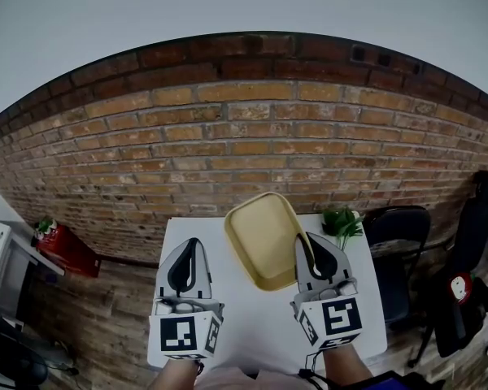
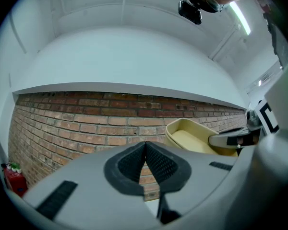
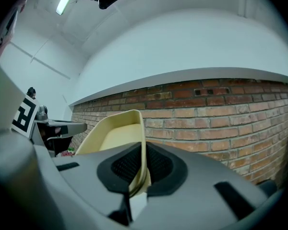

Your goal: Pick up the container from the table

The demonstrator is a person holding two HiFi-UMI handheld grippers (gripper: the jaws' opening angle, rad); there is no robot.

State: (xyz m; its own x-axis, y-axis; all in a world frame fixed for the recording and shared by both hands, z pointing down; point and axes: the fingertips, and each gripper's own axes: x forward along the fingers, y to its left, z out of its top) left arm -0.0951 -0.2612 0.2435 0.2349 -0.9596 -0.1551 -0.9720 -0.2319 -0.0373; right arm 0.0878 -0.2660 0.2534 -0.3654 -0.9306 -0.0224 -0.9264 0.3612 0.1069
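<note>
Clearly the right gripper (image 1: 311, 246) has the container (image 1: 264, 238) by its rim. In the right gripper view its jaws (image 3: 143, 164) are clamped onto the thin pale-yellow wall of the container (image 3: 117, 135), with the rim's edge running up between the two black pads. The container is a shallow yellow tray with rounded corners. It stretches ahead of that gripper and to its left, tilted, and both gripper views show it against the brick wall (image 1: 228, 136) rather than lying flat on the table. From the head view it sits between the two grippers, over the far edge of the white table (image 1: 252, 323), its near right corner pinched. The left gripper (image 1: 189, 254) is apart from it, on its left side. That gripper's jaws (image 2: 145, 159) are pressed together with nothing between them, and the container (image 2: 192, 138) appears off to its right with the other gripper's (image 2: 230, 140) tip at the rim. A green plant (image 1: 342, 222) stands at the table's far right corner, a dark chair (image 1: 394, 242) just beyond it, and a red object (image 1: 65, 250) is by the wall at left.
</note>
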